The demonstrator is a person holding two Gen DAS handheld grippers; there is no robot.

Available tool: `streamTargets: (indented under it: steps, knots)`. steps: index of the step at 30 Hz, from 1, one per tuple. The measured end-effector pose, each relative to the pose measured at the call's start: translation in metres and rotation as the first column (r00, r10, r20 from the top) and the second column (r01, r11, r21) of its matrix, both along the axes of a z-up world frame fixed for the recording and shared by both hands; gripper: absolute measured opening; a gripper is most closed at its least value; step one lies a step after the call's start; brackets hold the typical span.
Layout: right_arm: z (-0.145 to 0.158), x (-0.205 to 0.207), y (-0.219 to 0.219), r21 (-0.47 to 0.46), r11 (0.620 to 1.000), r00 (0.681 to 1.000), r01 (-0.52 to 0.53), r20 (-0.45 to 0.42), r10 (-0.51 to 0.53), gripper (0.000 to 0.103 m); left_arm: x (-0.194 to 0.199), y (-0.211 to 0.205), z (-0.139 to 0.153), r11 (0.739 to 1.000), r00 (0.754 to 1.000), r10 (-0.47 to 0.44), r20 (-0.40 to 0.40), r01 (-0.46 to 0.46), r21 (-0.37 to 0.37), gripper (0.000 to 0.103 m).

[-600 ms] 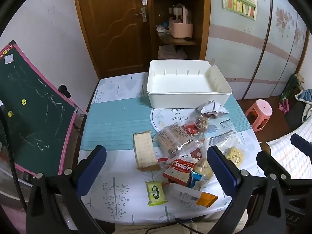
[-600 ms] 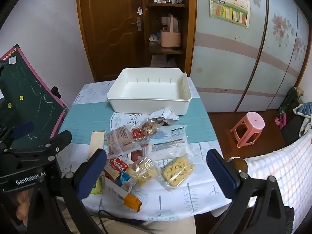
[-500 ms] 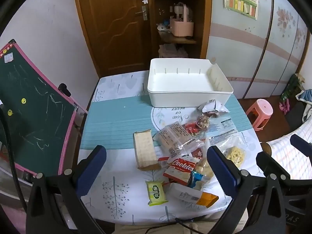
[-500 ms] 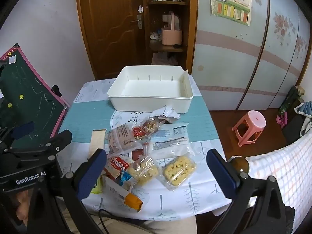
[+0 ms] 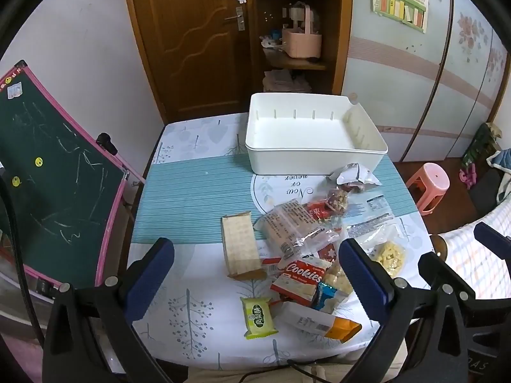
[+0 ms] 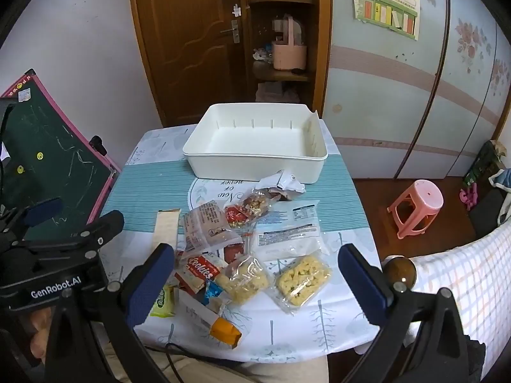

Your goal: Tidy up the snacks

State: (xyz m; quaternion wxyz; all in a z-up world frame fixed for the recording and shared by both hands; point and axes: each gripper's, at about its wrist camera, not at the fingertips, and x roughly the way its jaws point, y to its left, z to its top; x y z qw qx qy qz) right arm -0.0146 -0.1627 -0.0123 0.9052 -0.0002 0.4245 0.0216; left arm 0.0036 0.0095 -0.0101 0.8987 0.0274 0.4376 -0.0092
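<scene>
Both views have tilted slightly downward; snacks unmoved. Brown cracker pack lies long axis 12-to-6, white bin at 12 beyond it. Left gripper and right gripper hover with jaws wide apart, empty.

Home room: wooden door, wardrobe, chalkboard.

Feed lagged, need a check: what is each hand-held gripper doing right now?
Left hand-held gripper: open, holding nothing.
Right hand-held gripper: open, holding nothing.
</scene>
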Motion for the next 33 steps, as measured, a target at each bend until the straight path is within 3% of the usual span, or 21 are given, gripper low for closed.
streamTargets:
  steps: [33]
  knots:
    - [-0.0054,0.003,-0.0023,0.036,0.999,0.999,-0.007,-0.04,0.009,0.103,0.0036,0.0018,-0.0069,1.0,1.0,0.01,-0.007,-0.009,0.01,0.102]
